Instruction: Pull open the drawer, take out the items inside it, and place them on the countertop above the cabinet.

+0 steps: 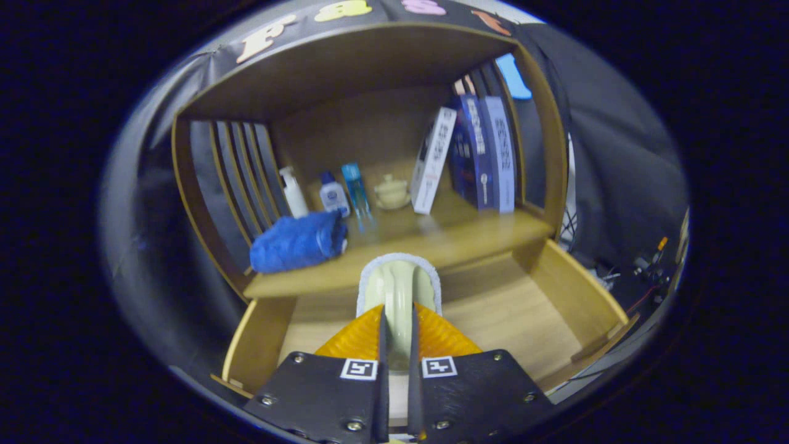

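Observation:
The wooden drawer [555,290] is pulled open below the cabinet's countertop [474,237], and the part of its floor I can see is bare. My gripper [396,324] hangs above the drawer, shut on a pale green item with a white fuzzy rim [399,280]. The item sticks out ahead of the fingertips, and its far end reaches the countertop's front edge. A rolled blue towel [298,242] lies on the countertop, ahead and to the left of the fingers.
At the back of the countertop stand a white pump bottle [293,192], a small blue-capped bottle [333,194], a slim blue bottle [355,188] and a small pale jar [392,192]. A white box [433,160] leans on blue books [487,154]. Slatted side walls and a shelf roof enclose the space.

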Available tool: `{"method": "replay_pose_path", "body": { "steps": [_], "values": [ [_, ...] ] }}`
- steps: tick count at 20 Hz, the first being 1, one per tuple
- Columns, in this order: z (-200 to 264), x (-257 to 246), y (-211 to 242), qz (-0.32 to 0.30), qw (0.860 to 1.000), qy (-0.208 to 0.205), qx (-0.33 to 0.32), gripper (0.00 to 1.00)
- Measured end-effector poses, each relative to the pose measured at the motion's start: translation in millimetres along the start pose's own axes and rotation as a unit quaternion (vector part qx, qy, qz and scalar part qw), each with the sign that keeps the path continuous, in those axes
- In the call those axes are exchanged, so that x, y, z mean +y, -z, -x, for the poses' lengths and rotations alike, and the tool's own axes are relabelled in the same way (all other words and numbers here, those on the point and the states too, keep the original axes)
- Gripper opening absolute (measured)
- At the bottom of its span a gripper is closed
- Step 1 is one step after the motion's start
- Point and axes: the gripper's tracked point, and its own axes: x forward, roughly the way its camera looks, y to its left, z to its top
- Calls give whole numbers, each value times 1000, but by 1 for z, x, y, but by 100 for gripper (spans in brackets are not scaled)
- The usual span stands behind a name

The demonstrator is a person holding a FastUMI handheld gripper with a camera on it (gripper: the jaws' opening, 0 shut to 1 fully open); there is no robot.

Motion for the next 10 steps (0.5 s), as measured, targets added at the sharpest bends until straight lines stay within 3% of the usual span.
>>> {"method": "replay_pose_path", "body": {
  "steps": [5, 10],
  "values": [
    [13, 14, -66, 42, 998, -8, -50, 12],
    [-4, 20, -93, 68, 997, -6, -46, 12]
  ]
}}
